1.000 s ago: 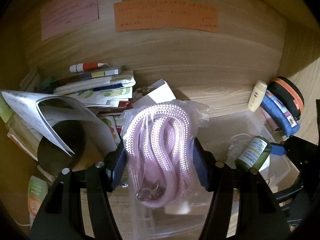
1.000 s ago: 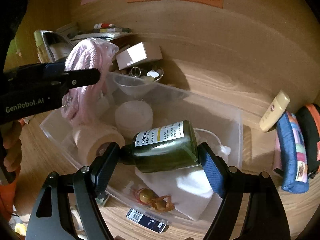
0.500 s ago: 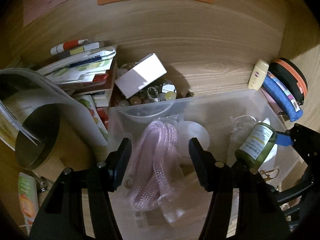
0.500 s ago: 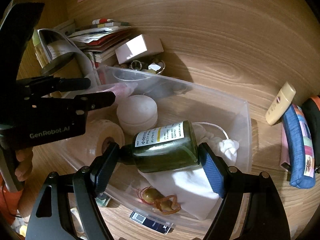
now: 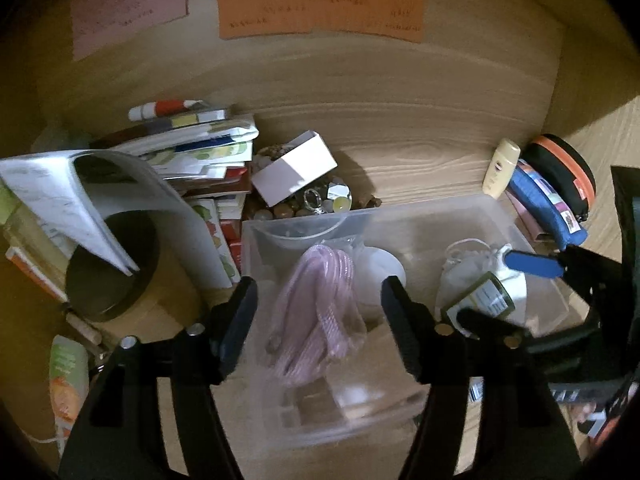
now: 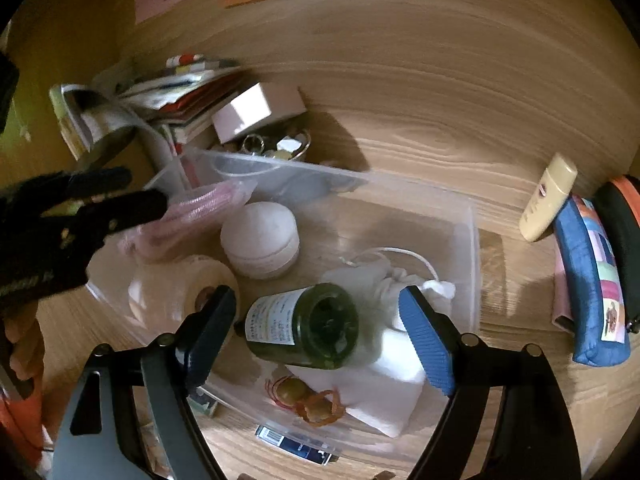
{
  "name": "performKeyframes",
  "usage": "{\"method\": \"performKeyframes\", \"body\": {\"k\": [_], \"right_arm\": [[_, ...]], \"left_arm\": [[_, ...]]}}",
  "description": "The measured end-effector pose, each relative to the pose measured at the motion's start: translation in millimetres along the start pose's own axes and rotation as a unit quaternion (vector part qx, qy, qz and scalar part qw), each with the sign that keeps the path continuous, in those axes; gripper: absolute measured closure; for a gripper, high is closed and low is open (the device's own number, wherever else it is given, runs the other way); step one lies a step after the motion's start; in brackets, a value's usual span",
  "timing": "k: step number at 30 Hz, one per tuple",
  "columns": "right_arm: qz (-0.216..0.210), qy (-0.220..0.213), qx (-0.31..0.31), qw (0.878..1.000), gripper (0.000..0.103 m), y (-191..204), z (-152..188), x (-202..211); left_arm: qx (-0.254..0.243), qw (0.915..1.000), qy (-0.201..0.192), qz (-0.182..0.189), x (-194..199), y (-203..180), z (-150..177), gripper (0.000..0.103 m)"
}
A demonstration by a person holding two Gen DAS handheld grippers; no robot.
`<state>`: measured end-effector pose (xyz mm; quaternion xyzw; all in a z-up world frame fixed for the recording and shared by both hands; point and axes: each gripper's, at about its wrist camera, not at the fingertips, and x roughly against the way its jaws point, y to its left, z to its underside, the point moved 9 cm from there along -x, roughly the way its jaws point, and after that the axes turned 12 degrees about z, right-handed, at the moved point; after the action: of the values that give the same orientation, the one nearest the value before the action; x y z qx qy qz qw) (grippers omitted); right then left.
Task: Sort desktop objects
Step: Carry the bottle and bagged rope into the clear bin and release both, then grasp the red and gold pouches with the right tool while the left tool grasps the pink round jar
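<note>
Looking along the left gripper (image 5: pixel 318 300), a clear plastic bin (image 5: pixel 420 210) was seen on the wooden desk (image 5: pixel 400 152). The jaws were spread and opening; the bagged pink rope (image 5: pixel 320 300) lay in the bin between them, and no pad was seen pressing on it. A white round jar (image 5: pixel 382 276) was noted just beside the rope. Further right in the bin, a white drawstring pouch (image 5: pixel 464 268) and a green bottle (image 5: pixel 486 300) were recorded, with 1 blue pad of the right gripper (image 5: pixel 532 265) above them. Behind the bin, a white box (image 5: pixel 294 172) rested over a bowl of trinkets (image 5: pixel 320 202). A stack of booklets (image 5: pixel 196 148) and a dark round tin (image 5: pixel 108 268) were seen at left. A cream tube (image 5: pixel 500 168) and a blue pouch (image 5: pixel 548 208) were seen at right.

From the right wrist view, the right gripper (image 6: pixel 316 318) was recorded with its jaws spread and opening. The green bottle (image 6: pixel 304 326) lay tipped between the 2 pads, base toward the camera; neither pad was seen touching it. It rested inside the bin (image 6: pixel 472 216), partly on the white pouch (image 6: pixel 384 280). A roll of tape (image 6: pixel 192 284), the white jar (image 6: pixel 260 240) and the pink rope (image 6: pixel 192 208) were noted in the bin's left part, with the left gripper (image 6: pixel 136 192) over the rope. An amber charm with red cord (image 6: pixel 308 396) was seen at the near wall. The image was blurred at the left edge.
</note>
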<state>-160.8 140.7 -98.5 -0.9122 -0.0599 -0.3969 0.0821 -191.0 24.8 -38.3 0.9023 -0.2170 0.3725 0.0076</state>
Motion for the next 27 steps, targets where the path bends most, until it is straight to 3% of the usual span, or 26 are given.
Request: {"method": "performKeyframes", "body": {"k": [3,6,13,17,27], "right_arm": [[0.015,-0.007,-0.025,1.000,0.022,-14.7,-7.6,8.2],[0.015,-0.016,-0.058,0.998,0.022,-30.3,-15.7,20.4],[-0.007,-0.016,-0.112,0.994,0.021,-55.7,-10.9,49.3],[0.015,-0.014,-0.111,0.994,0.021,-64.0,4.9,60.6],[0.074,-0.020,-0.106,0.991,0.021,-75.9,47.9,86.7]], "left_arm": [[0.002,0.9999,-0.007,-0.011,12.4,1.2,1.4,0.016],[-0.001,0.9997,-0.015,-0.018,24.9,0.9,4.3,0.008],[-0.003,0.9998,-0.014,-0.010,52.5,-4.6,23.9,0.005],[-0.001,1.0000,-0.008,0.003,65.6,-9.5,41.9,0.005],[-0.026,0.9996,0.009,-0.006,88.0,-27.7,100.9,0.005]]}}
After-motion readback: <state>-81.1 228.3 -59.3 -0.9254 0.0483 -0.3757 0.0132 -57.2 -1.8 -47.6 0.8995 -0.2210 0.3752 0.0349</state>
